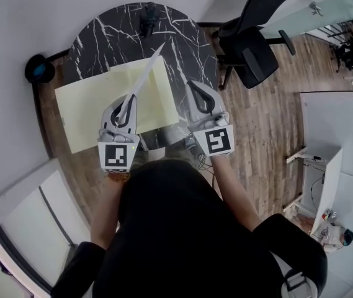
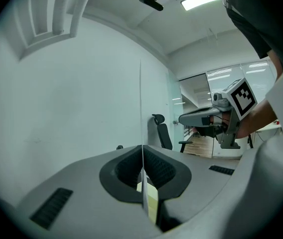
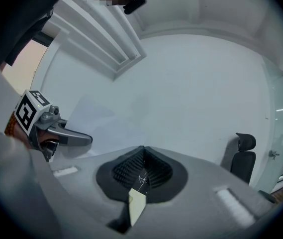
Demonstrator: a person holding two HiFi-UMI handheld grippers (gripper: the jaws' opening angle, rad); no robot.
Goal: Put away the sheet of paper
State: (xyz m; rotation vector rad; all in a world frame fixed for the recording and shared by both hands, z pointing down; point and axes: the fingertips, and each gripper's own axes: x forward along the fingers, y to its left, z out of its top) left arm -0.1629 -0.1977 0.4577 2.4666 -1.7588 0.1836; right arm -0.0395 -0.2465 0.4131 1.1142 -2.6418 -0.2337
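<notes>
So the pale yellow sheet of paper [image 1: 95, 107] is lying mostly across the near-left part of the round black marble table [image 1: 182, 42], and its left side is hanging out past the table's rim. One part of it is coming up off the surface. From the head view that raised bit is showing as a thin pale sliver running from the left gripper [image 1: 126, 104] toward the far side of the table.

In the left gripper view, the left gripper [image 2: 142, 151] is clamping right down on the sheet [image 2: 142, 108]. Its jaws are pressed together and the paper is standing edge-on between them as one thin vertical line.

The right gripper [image 1: 193, 87] is sitting just beside the sheet's right edge. In its own view, the right gripper [image 3: 143, 153] is closed too, and it's pinching a small yellow corner of the paper [image 3: 136, 204] that's poking out toward the camera. So both grippers are holding the same sheet, side by side and fairly close. Each one is also showing up in the other's view: the right gripper [image 2: 183, 119] and the left gripper [image 3: 84, 137].

Around that, a small dark object [image 1: 148, 18] is sitting at the far edge of the table, can't tell what it is. A black office chair [image 1: 257, 48] is parked to the right on the wood floor [image 1: 257, 123], and something round and blue [image 1: 40, 71] is down by the wall on the left.
</notes>
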